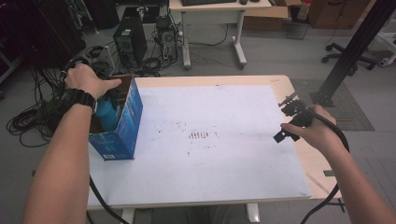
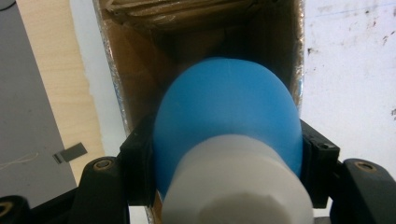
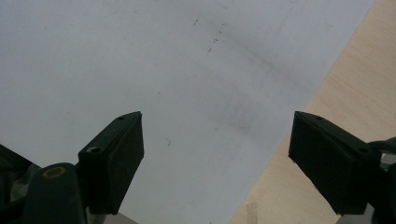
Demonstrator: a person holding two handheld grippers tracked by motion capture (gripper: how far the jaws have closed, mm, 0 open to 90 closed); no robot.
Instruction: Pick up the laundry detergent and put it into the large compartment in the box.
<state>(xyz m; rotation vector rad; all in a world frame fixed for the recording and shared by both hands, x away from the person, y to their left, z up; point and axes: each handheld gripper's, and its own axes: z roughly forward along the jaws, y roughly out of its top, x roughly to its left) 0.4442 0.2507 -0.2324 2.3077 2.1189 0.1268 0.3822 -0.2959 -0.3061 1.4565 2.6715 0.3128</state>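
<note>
The left hand-held gripper point(image 2: 224, 163) is clenched on the blue bottle point(image 2: 227, 116), whose long axis runs straight ahead of it into the open blue box point(image 1: 126, 119) at the table point(image 1: 280, 86) edge. The right hand-held gripper point(image 3: 217, 154) hangs released, well apart, over the white sheet point(image 3: 140, 70).

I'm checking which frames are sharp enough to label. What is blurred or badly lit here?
Left gripper view: the blue bottle and its white cap are soft, too close to the lens; the box interior is dim. Right gripper view: evenly lit white sheet, jaws dark. High view: slightly soft, evenly lit.
</note>
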